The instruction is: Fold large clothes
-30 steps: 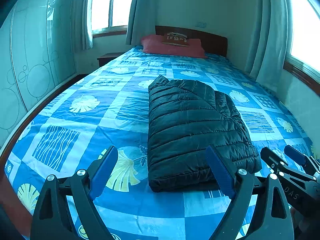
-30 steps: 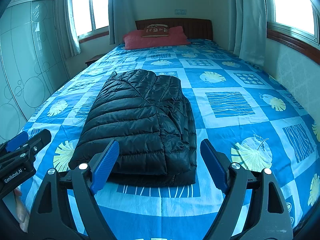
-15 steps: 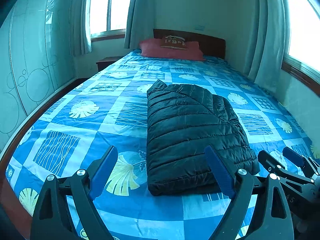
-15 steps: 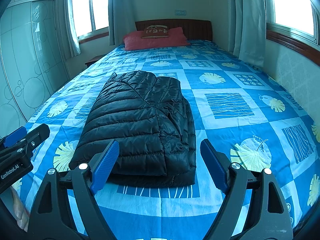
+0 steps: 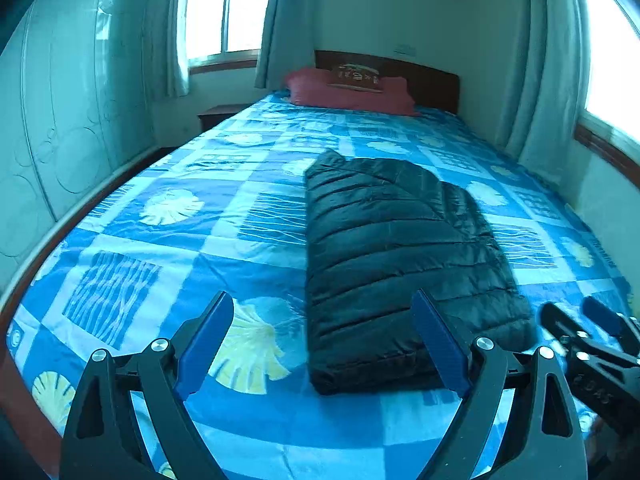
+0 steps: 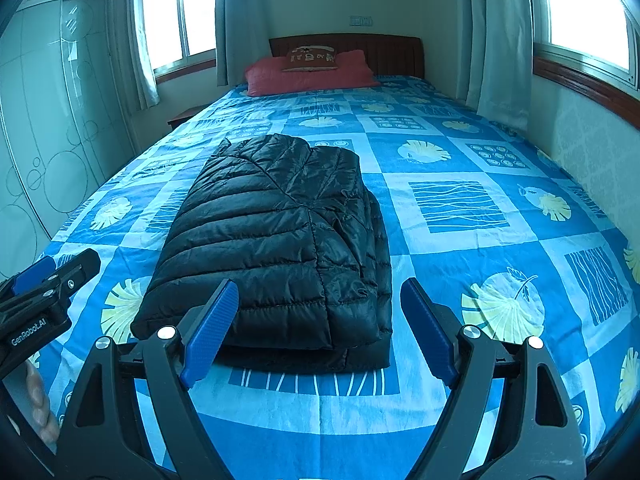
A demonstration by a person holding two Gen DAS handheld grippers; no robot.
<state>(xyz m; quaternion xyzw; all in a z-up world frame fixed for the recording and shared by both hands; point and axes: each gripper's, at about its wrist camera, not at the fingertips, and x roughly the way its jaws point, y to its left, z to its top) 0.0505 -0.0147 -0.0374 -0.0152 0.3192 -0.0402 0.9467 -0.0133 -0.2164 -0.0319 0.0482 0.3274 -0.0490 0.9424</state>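
A black quilted puffer jacket (image 5: 392, 256) lies folded into a long rectangle on the blue patterned bedspread (image 5: 224, 240); it also shows in the right wrist view (image 6: 280, 240). My left gripper (image 5: 322, 346) is open and empty, held above the bed in front of the jacket's near edge. My right gripper (image 6: 316, 330) is open and empty, also in front of the jacket's near edge. The right gripper shows at the lower right of the left wrist view (image 5: 592, 332). The left gripper shows at the left of the right wrist view (image 6: 52, 276).
Red pillows (image 6: 308, 72) lie against the wooden headboard (image 6: 392, 52). A wardrobe (image 5: 60, 120) stands along the left side of the bed. A wall with curtained windows (image 6: 580, 12) runs along the right. A nightstand (image 5: 220, 114) stands at the far left.
Both grippers have risen and drawn back a little from the jacket. The left wrist view has tilted upward. The jacket has not moved.
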